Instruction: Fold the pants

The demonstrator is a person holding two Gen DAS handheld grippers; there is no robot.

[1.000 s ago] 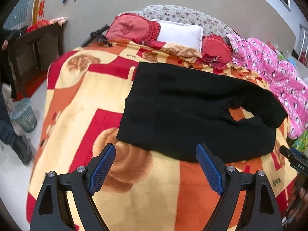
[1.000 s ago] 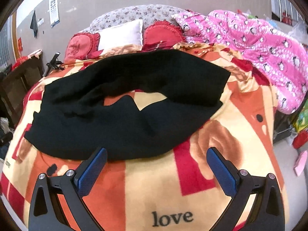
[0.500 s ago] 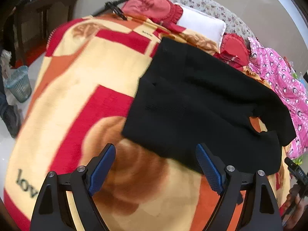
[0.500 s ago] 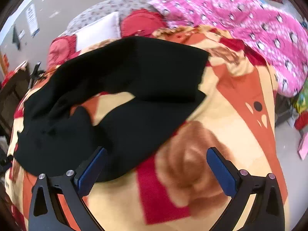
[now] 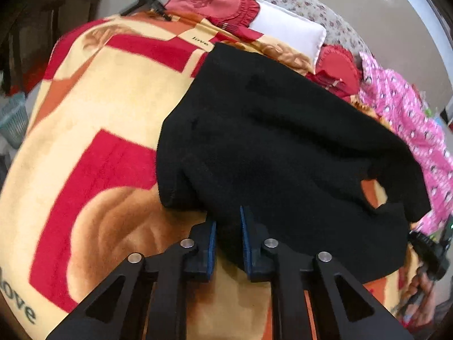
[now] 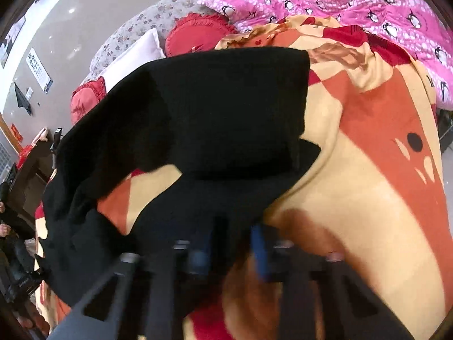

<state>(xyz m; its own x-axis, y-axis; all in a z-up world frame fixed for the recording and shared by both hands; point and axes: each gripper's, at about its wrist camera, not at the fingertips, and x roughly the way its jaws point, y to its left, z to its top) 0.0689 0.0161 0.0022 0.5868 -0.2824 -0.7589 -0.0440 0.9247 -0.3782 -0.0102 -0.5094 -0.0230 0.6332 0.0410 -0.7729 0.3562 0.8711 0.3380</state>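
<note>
We have brought both grippers down from an open hover above the blanket [image 5: 85, 147] onto the near edge of the black pants [image 5: 283, 141], and both sets of jaws have just been closing. The left gripper [image 5: 228, 238] is now clenched on the near hem at the waist end, with dark fabric pinched between its blue pads [image 5: 245, 235]. The right gripper [image 6: 230, 243] is likewise clenched on the near leg's edge close to the cuff; that view is motion-blurred, but black cloth fills the narrow gap between the jaws. We judge that the grasp step is complete and that the near leg can next be lifted and carried over the far leg. The pants lie spread across the bed, legs parted so a wedge of blanket shows between them. The fabric is a soft, matte knit, limp and thick enough to bunch at the pinch points. The blanket beneath is plush fleece in red, orange and cream blocks, and may lift with the pants.
</note>
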